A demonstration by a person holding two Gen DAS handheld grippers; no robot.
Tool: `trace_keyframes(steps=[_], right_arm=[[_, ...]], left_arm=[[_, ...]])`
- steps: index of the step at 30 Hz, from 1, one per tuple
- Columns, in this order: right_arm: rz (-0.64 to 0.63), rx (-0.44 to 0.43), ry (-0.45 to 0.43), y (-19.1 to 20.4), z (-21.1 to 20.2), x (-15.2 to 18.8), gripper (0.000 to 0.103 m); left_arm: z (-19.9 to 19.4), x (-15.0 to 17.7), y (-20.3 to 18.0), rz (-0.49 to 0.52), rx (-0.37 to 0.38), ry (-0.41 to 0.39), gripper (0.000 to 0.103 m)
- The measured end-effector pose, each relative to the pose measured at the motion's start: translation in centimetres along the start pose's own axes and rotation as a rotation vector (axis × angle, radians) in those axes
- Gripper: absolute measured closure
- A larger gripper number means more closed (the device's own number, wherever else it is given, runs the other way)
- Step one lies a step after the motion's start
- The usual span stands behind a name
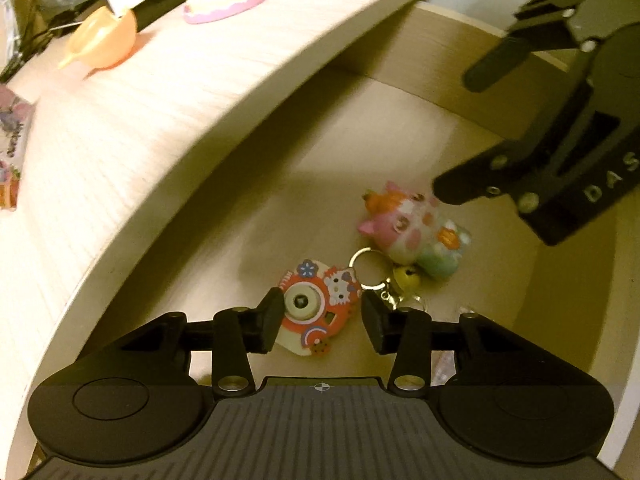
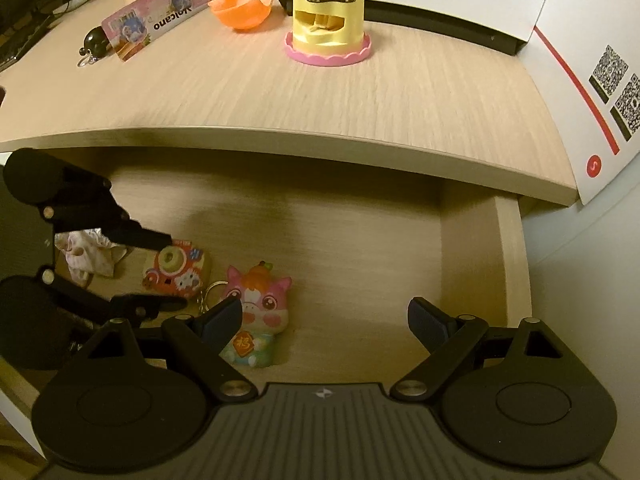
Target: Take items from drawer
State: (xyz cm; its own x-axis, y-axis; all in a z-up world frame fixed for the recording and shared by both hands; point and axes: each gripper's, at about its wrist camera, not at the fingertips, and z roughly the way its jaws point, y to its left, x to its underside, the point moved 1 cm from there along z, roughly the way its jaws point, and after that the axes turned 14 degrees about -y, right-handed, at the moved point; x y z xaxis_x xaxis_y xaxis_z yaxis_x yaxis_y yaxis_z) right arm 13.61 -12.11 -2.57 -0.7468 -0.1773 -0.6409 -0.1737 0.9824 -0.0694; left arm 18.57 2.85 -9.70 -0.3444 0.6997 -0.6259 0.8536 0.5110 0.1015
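An open wooden drawer (image 2: pixel 472 264) holds a red cartoon-cat toy camera keychain (image 1: pixel 310 312) and a pink squishy animal toy (image 1: pixel 416 232). My left gripper (image 1: pixel 323 322) is open and low in the drawer, one finger on each side of the toy camera, the left pad close against it. My right gripper (image 2: pixel 325 320) is open wide above the drawer floor. Its left finger overlaps the squishy toy (image 2: pixel 260 308), and nothing sits between its pads. The right wrist view shows the left gripper (image 2: pixel 168 272) straddling the camera (image 2: pixel 188 280). The left wrist view shows the right gripper (image 1: pixel 460 136) above the squishy toy.
A key ring and yellow bell (image 1: pixel 404 276) lie between the two toys. A crumpled pale cloth (image 2: pixel 88 256) lies at the drawer's left. On the desktop (image 2: pixel 280 92) stand an orange bowl (image 2: pixel 244 4), a yellow cake-shaped toy (image 2: pixel 328 28), a card (image 2: pixel 156 24) and a white box (image 2: pixel 580 60).
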Motion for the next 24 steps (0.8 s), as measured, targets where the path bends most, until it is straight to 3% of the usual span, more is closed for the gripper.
trace_keyframes(steps=[6,11,13,15,19,21,24], right_arm=[[-0.016,0.016,-0.011,0.0,-0.1,-0.1,0.012],[-0.024,0.019,-0.008,0.1,0.0,0.1,0.012],[-0.028,0.019,-0.007,0.1,0.0,0.2,0.012],[-0.03,0.02,-0.008,0.0,0.0,0.3,0.012],[-0.036,0.023,-0.008,0.0,0.1,0.2,0.012],[-0.035,0.025,-0.006,-0.1,0.2,0.3,0.012],[-0.034,0.025,0.002,-0.2,0.4,0.4,0.012]], left_arm=[[0.2,0.0,-0.1,0.086,-0.078,0.01,0.055],[0.1,-0.2,0.9,0.02,-0.033,0.006,0.034],[-0.1,-0.3,1.4,-0.026,-0.008,-0.002,0.031],[-0.5,-0.3,1.8,-0.047,0.01,-0.012,0.032],[-1.2,0.0,1.9,0.017,-0.038,-0.033,0.052],[-1.6,0.8,0.7,0.056,-0.045,-0.037,0.05],[-2.0,0.8,0.8,0.038,-0.047,-0.05,0.049]])
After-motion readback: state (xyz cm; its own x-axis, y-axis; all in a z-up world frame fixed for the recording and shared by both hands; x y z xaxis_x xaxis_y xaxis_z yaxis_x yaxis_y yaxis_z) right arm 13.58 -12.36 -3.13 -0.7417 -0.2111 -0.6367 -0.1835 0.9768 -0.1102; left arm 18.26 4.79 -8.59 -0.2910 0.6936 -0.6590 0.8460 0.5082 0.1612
